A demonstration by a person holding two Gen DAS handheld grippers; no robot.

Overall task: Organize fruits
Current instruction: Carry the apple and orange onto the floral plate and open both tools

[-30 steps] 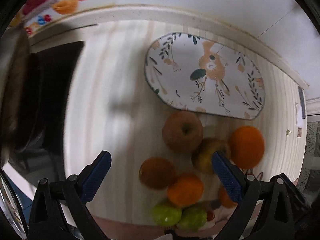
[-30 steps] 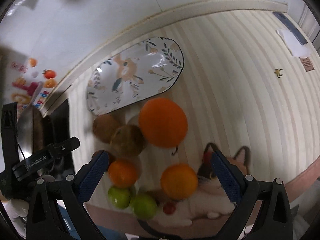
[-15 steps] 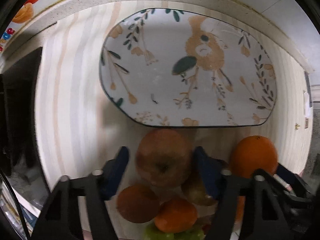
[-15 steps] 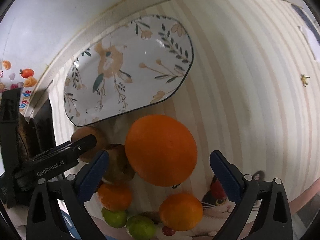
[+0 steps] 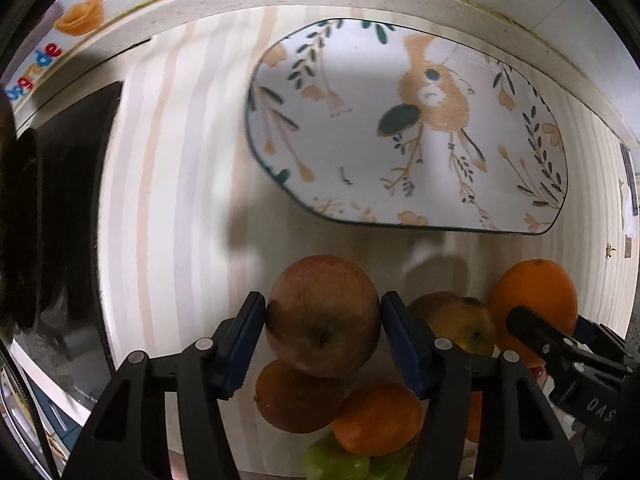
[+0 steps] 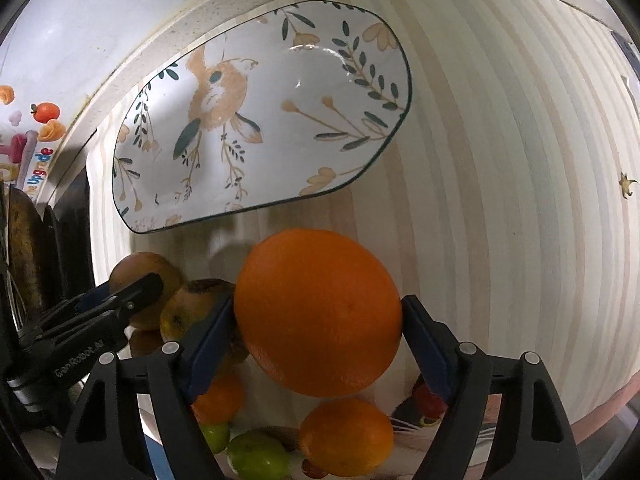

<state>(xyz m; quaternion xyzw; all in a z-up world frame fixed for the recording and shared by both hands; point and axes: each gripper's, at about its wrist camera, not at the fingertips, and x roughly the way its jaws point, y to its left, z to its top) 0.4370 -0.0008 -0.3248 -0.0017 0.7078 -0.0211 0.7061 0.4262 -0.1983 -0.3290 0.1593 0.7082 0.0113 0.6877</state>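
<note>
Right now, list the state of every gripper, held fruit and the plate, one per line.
left gripper: shut on the apple
right gripper: shut on the big orange
apple: gripped on both sides
big orange: gripped on both sides
plate: flat, no fruit on it

The plate (image 6: 280, 128) is white with a dark green rim, a tan bird, green leaves and peach flowers. The surface (image 6: 500, 160) is pale with cream stripes. Blue pads (image 5: 244, 340) line black tongs. The apple (image 5: 324, 316) is reddish-brown, the orange (image 6: 318, 312) vivid orange, the limes (image 6: 260, 456) green.
</note>
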